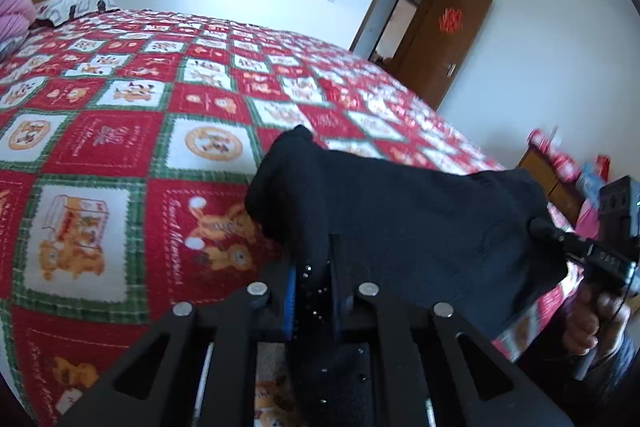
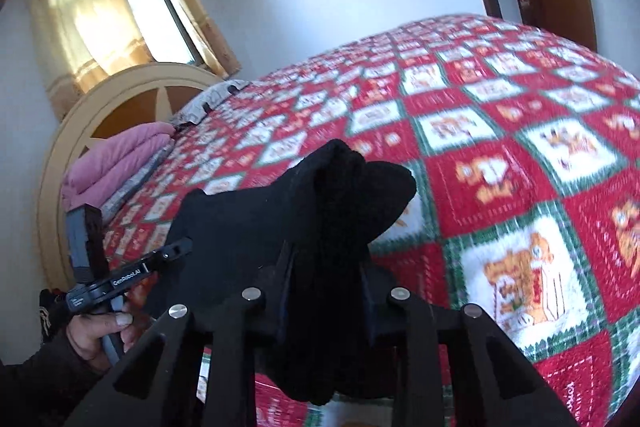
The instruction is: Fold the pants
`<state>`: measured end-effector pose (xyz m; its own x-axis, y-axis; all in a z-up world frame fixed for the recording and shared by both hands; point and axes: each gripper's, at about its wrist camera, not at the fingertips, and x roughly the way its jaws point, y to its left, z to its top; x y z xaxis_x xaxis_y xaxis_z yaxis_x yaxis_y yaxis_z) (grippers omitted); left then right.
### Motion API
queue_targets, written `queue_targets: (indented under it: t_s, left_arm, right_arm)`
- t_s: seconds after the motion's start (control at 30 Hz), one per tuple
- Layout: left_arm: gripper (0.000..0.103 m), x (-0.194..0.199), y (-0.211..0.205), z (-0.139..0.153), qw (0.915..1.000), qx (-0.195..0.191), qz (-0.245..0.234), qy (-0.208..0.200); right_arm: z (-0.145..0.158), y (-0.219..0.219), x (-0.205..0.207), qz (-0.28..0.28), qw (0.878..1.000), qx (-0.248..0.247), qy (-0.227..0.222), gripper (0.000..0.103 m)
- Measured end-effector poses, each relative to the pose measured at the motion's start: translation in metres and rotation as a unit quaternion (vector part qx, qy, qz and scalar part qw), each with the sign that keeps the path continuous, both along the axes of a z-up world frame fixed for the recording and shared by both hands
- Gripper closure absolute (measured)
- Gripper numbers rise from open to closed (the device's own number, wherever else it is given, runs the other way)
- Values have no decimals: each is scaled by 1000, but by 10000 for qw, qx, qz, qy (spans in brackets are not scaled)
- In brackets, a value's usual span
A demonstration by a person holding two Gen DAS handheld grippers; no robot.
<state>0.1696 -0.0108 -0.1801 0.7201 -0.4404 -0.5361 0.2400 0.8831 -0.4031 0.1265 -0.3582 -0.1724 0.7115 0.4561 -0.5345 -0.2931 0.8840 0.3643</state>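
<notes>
Black pants (image 1: 400, 211) hang stretched in the air between both grippers, above a bed with a red, white and green patterned quilt (image 1: 120, 131). My left gripper (image 1: 314, 259) is shut on one end of the pants, and the cloth bunches over its fingertips. My right gripper shows at the right of the left wrist view (image 1: 538, 227), clamped on the other end. In the right wrist view my right gripper (image 2: 324, 259) is shut on the bunched black pants (image 2: 344, 195), and my left gripper (image 2: 180, 251) grips the cloth at the left.
The quilt (image 2: 500, 155) covers the whole bed. Folded pink bedding (image 2: 116, 167) and a pillow (image 1: 76, 5) lie by the arched headboard (image 2: 120, 95). A curtained window (image 2: 132, 7) is behind it. A brown door (image 1: 444, 43) stands open. A cluttered wooden stand (image 1: 556, 171) is beside the bed.
</notes>
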Motion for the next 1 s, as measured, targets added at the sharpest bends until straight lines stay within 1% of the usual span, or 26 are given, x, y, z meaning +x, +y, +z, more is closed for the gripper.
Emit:
queue_targets:
  t_s: [0.1, 0.2, 0.27, 0.37, 0.47, 0.57, 0.6, 0.63, 0.7, 0.73, 0.77, 0.8, 0.83, 0.87, 0.9, 0.93, 1.0]
  left_arm:
    - [90, -5, 17, 14, 9996, -91, 175, -193]
    - [90, -8, 47, 30, 9983, -172, 429, -343]
    - [90, -8, 72, 40, 9969, -105, 646, -433]
    - [90, -5, 110, 50, 9931, 63, 1047, -528]
    - [90, -1, 146, 54, 9870, 279, 1490, -537]
    - [90, 6, 173, 48, 9797, 537, 1875, -465]
    - [89, 8, 181, 44, 9779, 562, 1969, -410]
    - [89, 12, 191, 37, 9756, 590, 2094, -309]
    - [89, 18, 199, 24, 9741, 663, 2157, -116]
    - [88, 22, 204, 12, 9730, 701, 2198, 49]
    - [81, 26, 206, 4, 9711, 765, 2254, 171]
    - [71, 28, 208, -3, 9688, 858, 2308, 281]
    - [61, 28, 211, -12, 9655, 976, 2380, 410]
    - [37, 27, 212, -16, 9626, 1037, 2461, 460]
    - [19, 24, 212, -18, 9592, 1096, 2564, 475]
    - [14, 22, 213, -20, 9559, 1155, 2658, 468]
    - [9, 22, 213, -24, 9559, 1162, 2663, 439]
  right_arm:
    - [15, 14, 9, 212, 9998, -33, -52, 75]
    - [29, 38, 29, 507, 9986, -146, -100, 76]
    - [40, 64, 53, 796, 9965, -244, -122, 76]
    - [52, 106, 87, 1134, 9931, -262, -138, 76]
    - [60, 159, 123, 1496, 9882, -266, -168, 76]
    - [61, 215, 156, 1833, 9825, -304, -114, 76]
    - [57, 231, 166, 1930, 9807, -303, -51, 76]
    - [52, 248, 178, 2013, 9790, -337, 31, 76]
    - [38, 275, 198, 2128, 9761, -374, 244, 76]
    - [25, 288, 212, 2155, 9746, -415, 439, 76]
    - [18, 294, 220, 2148, 9740, -443, 571, 76]
    - [7, 300, 227, 2139, 9728, -500, 732, 75]
    - [-3, 304, 234, 2068, 9729, -623, 823, 73]
    - [-12, 304, 239, 2000, 9734, -694, 880, 70]
    - [-21, 301, 245, 1941, 9736, -641, 1012, 64]
    - [-27, 296, 248, 1896, 9740, -542, 1116, 50]
    - [-39, 282, 257, 1653, 9770, -405, 1287, 36]
